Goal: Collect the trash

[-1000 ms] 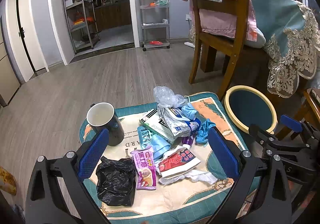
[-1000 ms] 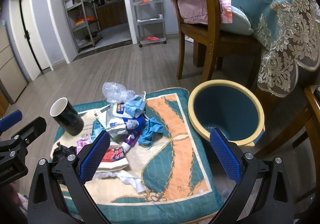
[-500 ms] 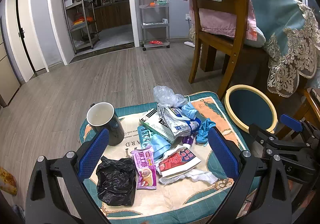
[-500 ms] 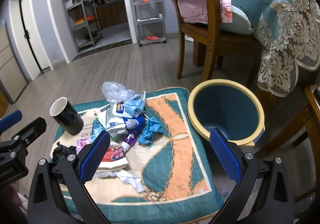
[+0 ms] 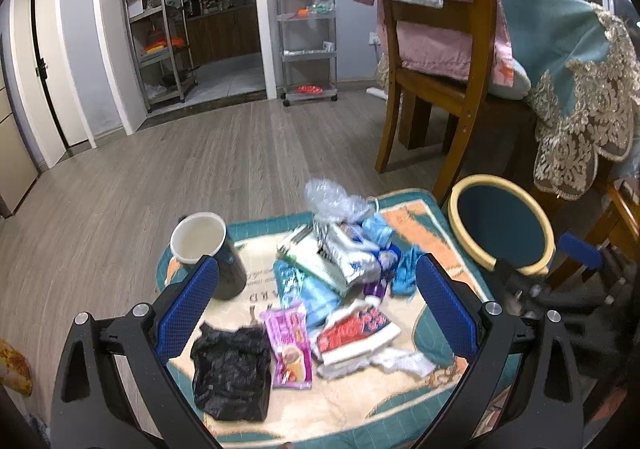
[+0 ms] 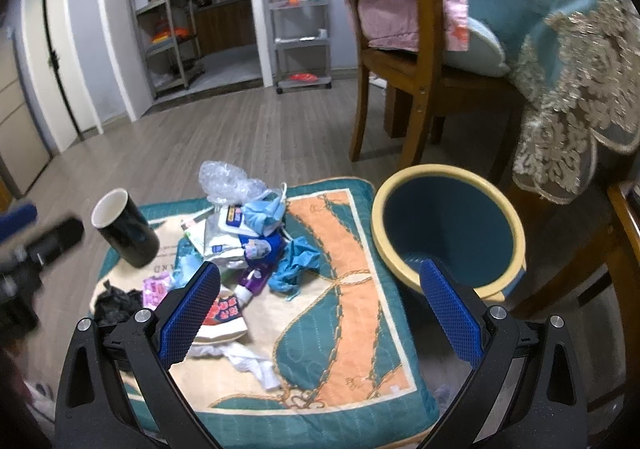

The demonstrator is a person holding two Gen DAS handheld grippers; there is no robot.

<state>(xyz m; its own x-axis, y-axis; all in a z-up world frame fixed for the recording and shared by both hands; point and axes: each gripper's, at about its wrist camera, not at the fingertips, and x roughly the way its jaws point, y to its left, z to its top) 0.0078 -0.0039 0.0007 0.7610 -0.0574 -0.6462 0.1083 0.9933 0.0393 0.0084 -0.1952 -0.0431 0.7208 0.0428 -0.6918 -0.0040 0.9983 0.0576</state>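
Left wrist view is showing the trash pile (image 5: 336,281) lying on a patterned cushion (image 5: 404,401) beside the bin (image 5: 502,225); left tongs (image 5: 316,305) and right tongs (image 6: 320,305) are both hovering spread wide, holding nothing.

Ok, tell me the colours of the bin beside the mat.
The bin is dark blue with a pale yellow rim, clearest in the right wrist view.
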